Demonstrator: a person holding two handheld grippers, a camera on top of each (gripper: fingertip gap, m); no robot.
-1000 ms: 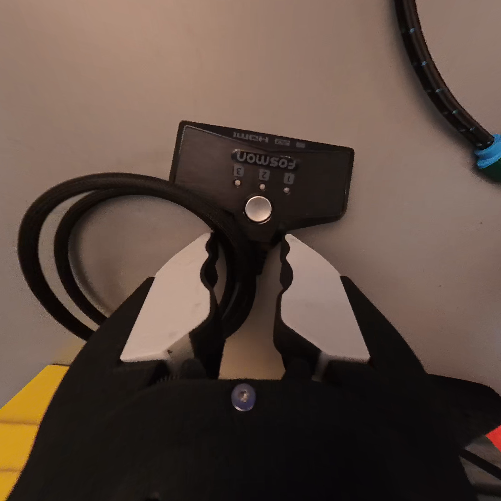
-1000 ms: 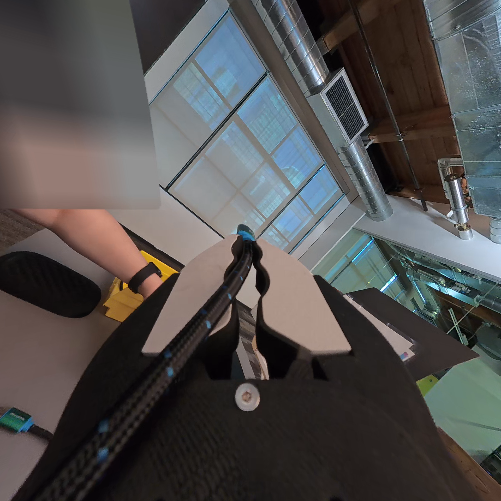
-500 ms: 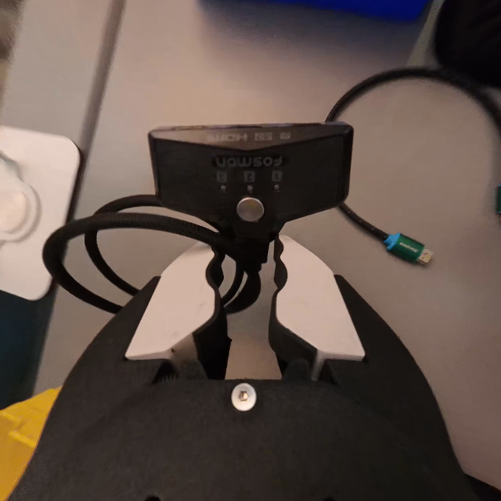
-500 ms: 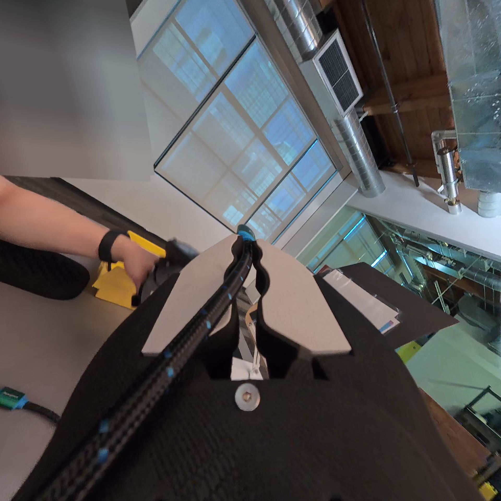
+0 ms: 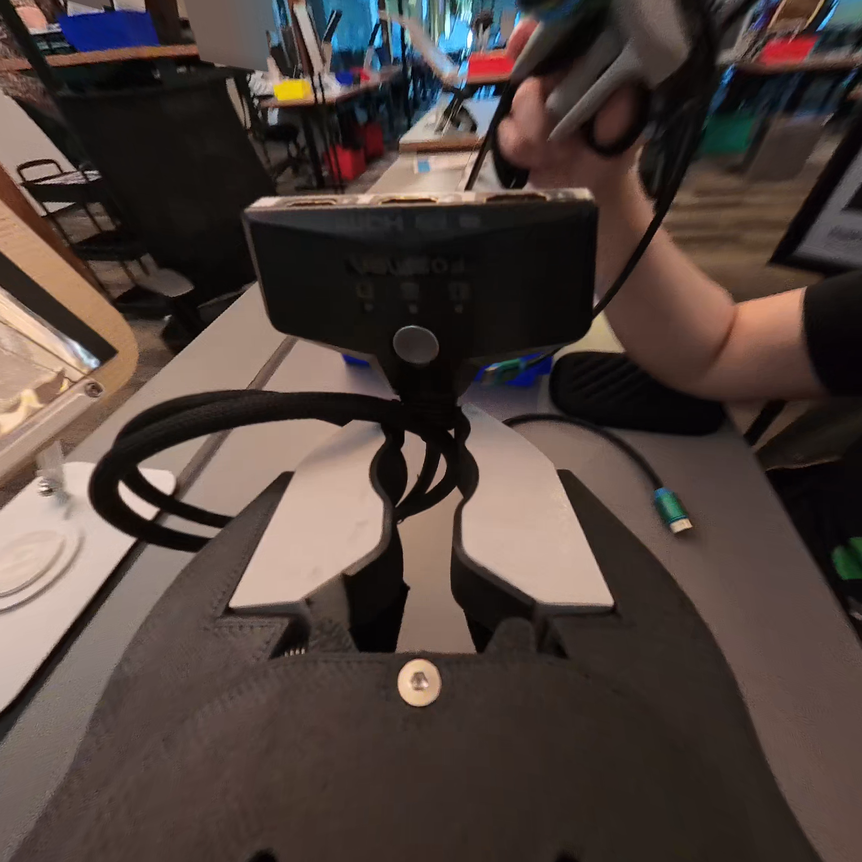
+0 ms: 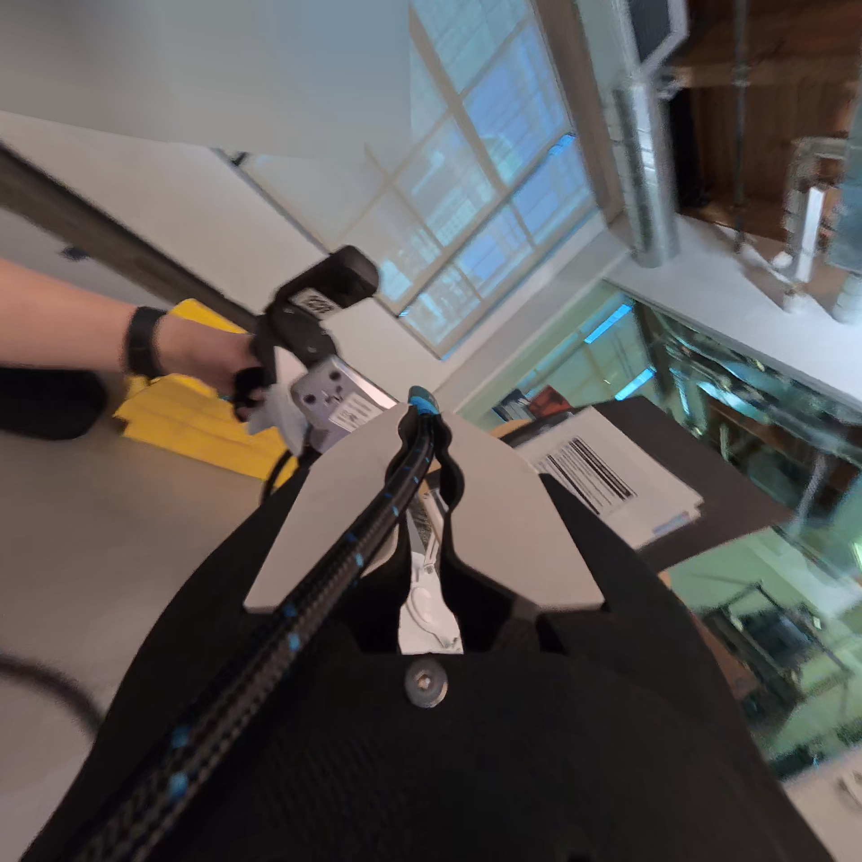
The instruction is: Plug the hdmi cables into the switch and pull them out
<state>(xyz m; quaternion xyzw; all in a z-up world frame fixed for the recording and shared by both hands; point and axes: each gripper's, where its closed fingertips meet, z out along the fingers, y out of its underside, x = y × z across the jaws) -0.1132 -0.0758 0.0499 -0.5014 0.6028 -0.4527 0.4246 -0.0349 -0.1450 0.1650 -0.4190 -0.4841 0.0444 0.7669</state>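
Observation:
My left gripper (image 5: 424, 422) is shut on the neck of the black HDMI switch (image 5: 420, 270) and holds it above the grey table (image 5: 583, 457), its ports on the far edge. The switch's own thick black cable (image 5: 140, 466) loops left. My right gripper (image 6: 422, 410) is shut on a black braided HDMI cable (image 6: 373, 527) just behind its blue collar; the plug tip is hidden. It shows blurred in the left wrist view (image 5: 606, 70), above and beyond the switch. The switch's grey underside (image 6: 336, 401) sits just left of my right fingertips. A second cable's green plug (image 5: 671, 510) lies on the table.
A black pad (image 5: 629, 396) lies under the person's right forearm. A white tray (image 5: 70, 536) sits at the left. A yellow block (image 6: 186, 420) lies behind the left hand. A white labelled box (image 6: 606, 476) stands beyond my right gripper.
My left gripper has lifted the switch off the table and tilted it up from facing down to facing the room. My right gripper with its cable has come close to the switch.

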